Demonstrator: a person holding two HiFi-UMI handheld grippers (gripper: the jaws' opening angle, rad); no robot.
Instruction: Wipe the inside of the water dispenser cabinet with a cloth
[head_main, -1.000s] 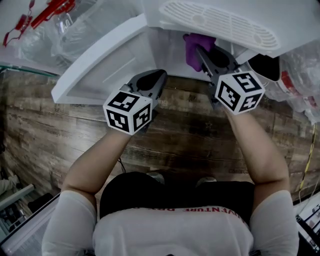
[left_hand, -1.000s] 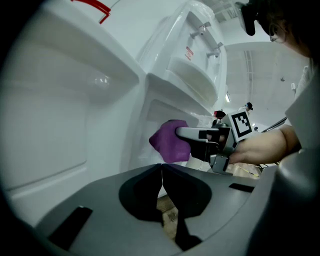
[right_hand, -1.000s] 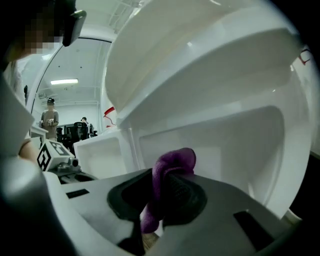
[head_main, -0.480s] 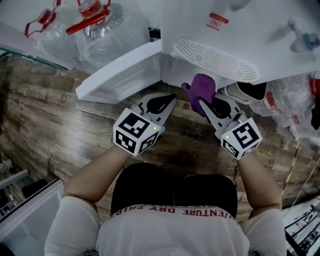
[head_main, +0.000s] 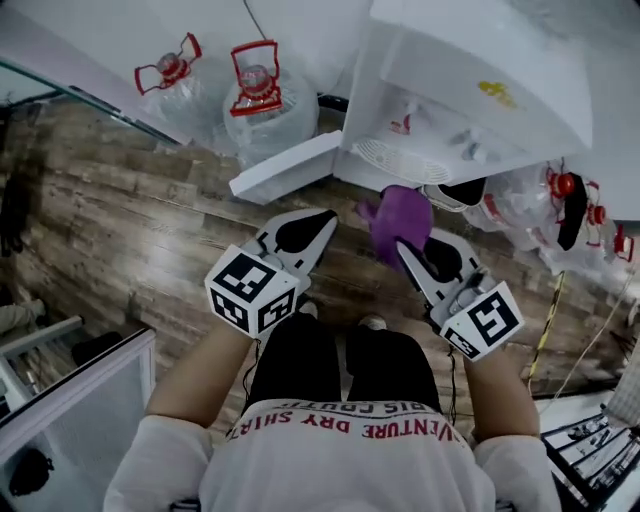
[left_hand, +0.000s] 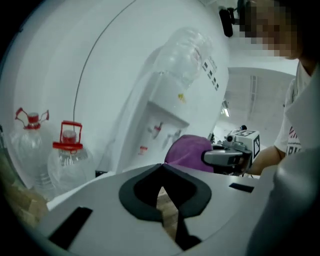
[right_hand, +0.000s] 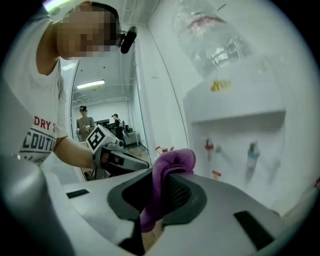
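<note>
We stood over the white water dispenser (head_main: 470, 90), a gripper in each hand, above a wooden floor (head_main: 150, 230). Our right gripper (head_main: 402, 248) was clamped on the purple cloth (head_main: 400, 218). In the right gripper view the fabric ran down between the two closed jaws and bunched above their tips. The cloth hung in the air in front of the dispenser's lower part, close to the drip tray (head_main: 405, 160) and just right of the open cabinet door (head_main: 285, 168), touching neither as far as we could tell. Our left gripper (head_main: 322, 222) was level with it, just beside the cloth. Its jaws were drawn together, tips meeting, with nothing held between them. Only floor showed through the slit behind the tips in the left gripper view. Two clear water bottles (head_main: 255, 95) with red handles stood on the floor left of the dispenser, by the wall.
</note>
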